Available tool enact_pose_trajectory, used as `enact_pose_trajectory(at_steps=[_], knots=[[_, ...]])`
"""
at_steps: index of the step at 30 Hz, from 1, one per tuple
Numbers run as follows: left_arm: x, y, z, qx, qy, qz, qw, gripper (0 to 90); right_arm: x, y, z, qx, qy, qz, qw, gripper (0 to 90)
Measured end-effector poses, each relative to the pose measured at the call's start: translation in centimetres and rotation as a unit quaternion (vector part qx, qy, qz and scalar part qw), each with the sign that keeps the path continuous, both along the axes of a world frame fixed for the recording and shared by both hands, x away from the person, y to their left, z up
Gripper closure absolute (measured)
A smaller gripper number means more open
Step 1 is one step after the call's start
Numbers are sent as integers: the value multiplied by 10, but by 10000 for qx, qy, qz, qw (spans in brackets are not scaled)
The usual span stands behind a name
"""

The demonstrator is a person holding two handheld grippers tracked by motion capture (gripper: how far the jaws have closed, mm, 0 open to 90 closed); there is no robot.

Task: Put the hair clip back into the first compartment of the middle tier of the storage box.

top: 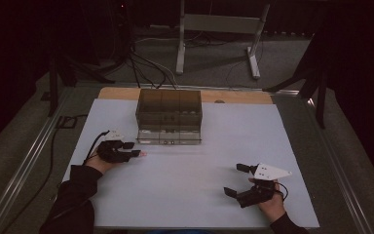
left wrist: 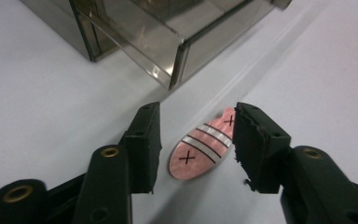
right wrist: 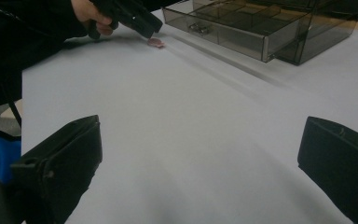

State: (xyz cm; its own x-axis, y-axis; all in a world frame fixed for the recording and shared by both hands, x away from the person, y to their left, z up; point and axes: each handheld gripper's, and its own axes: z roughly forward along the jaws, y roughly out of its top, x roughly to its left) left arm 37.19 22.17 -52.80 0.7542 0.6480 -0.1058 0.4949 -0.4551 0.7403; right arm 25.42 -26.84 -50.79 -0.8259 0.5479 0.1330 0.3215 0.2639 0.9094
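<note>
A: Jaws of the left gripper [left wrist: 193, 140] stand half-open astride the pink clip [left wrist: 204, 149], flat on the desk [left wrist: 42, 107] just before the drawer box [left wrist: 168, 37], gripping nothing yet.

B: Could skid sideways if one pad lands first.

We get high view looking down & fwd over table [top: 214, 146]; both gripper views sit low, close to it, sharing the smoky box [left wrist: 168, 42]

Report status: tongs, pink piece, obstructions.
Left tongs astride pink oval piece, not gripping. Right tongs open, idle. Smoked drawer box just beyond; path clear.
</note>
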Motion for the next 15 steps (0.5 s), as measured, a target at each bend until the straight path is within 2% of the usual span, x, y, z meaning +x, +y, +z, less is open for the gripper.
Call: enact_pose_trajectory(at_steps=[1, 5, 8, 11, 14, 15], knots=[[0, 0, 0, 0, 0, 0, 10000, 569, 0, 0, 0, 0, 0, 0, 10000, 0], [0, -4, -3, 250, -30, -92, 9996, 620, 0, -1, 0, -10, 18, -23, 10000, 0], [0, -5, -4, 227, -20, -155, 9996, 630, 0, -1, 0, -25, 15, -25, 10000, 0], [-1, -4, -3, 270, -16, -221, 9994, 680, 0, -1, 0, -30, 19, -46, 10000, 0], [-4, -4, -3, 315, -57, -282, 9991, 688, 0, -1, -1, -45, 16, -48, 10000, 0], [-5, -3, -3, 346, -74, -292, 9989, 722, 0, -1, 0, -42, 18, -53, 10000, 0]])
